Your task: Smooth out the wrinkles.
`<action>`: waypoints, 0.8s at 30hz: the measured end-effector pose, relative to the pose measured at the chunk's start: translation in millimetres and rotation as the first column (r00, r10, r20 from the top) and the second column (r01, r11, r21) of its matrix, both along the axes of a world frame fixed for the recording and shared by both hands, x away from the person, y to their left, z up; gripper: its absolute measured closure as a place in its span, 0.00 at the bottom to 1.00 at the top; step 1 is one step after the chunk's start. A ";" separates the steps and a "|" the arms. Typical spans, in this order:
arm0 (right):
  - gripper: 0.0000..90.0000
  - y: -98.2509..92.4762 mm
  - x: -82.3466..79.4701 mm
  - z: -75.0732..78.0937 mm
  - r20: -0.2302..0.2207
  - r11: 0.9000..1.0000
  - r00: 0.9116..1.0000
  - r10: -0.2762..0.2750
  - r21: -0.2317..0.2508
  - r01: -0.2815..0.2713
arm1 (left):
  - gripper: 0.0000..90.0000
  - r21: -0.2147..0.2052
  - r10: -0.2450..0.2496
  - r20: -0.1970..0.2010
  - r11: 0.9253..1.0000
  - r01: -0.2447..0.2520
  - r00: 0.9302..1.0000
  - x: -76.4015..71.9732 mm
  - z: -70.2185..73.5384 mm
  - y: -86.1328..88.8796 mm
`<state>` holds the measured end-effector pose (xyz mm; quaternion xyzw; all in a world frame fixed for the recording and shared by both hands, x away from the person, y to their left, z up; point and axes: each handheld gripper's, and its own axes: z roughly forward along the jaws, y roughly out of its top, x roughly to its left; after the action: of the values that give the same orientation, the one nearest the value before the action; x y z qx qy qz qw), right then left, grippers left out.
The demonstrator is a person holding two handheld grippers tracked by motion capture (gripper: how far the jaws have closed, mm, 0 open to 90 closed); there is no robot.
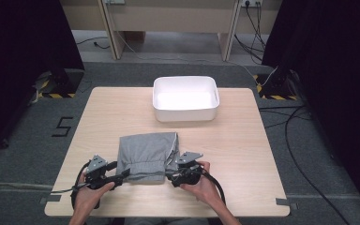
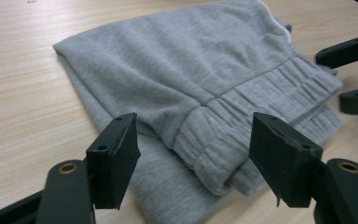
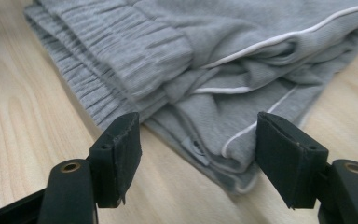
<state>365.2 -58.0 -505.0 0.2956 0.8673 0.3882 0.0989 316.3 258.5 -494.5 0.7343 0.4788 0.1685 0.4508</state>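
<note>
A folded grey garment [image 1: 146, 154] with a ribbed band and white piping lies on the near middle of the wooden table [image 1: 243, 150]. My left gripper [image 1: 124, 175] sits at its near left corner and my right gripper [image 1: 169, 177] at its near right corner, each held in a hand. In the left gripper view the garment [image 2: 182, 70] fills the middle, and the left gripper [image 2: 193, 140] stands open with the ribbed corner between its jaws, the pads clear of the cloth. The right gripper [image 3: 198, 140] is open too, facing the garment's [image 3: 168, 51] layered piped edge.
A white rectangular tub [image 1: 185, 111] stands past the garment toward the table's far edge. Bare tabletop lies to the left and right of the cloth. The right gripper's jaws [image 2: 349, 70] show at the right edge of the left gripper view.
</note>
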 end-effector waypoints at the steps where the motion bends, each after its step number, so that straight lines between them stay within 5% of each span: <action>1: 0.36 2.0 -0.8 -1.0 0.001 1.000 1.000 -0.001 -0.005 0.001 | 0.35 0.007 -0.013 0.000 1.000 0.013 1.000 -1.3 -0.2 -2.8; 10: 0.37 14.1 6.2 -7.6 0.005 1.000 1.000 -0.004 -0.028 0.004 | 0.40 0.114 -0.023 -0.028 0.993 0.026 0.999 6.2 -17.3 -15.9; 24: 0.38 45.2 33.4 -6.8 0.011 0.998 1.000 0.002 -0.060 -0.001 | 0.41 0.139 0.066 -0.032 0.988 -0.061 0.997 32.1 -18.3 6.8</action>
<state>398.6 -12.9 -511.8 0.2898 0.8782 0.3635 0.1122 348.4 265.3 -512.7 0.7510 0.4974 0.2018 0.3845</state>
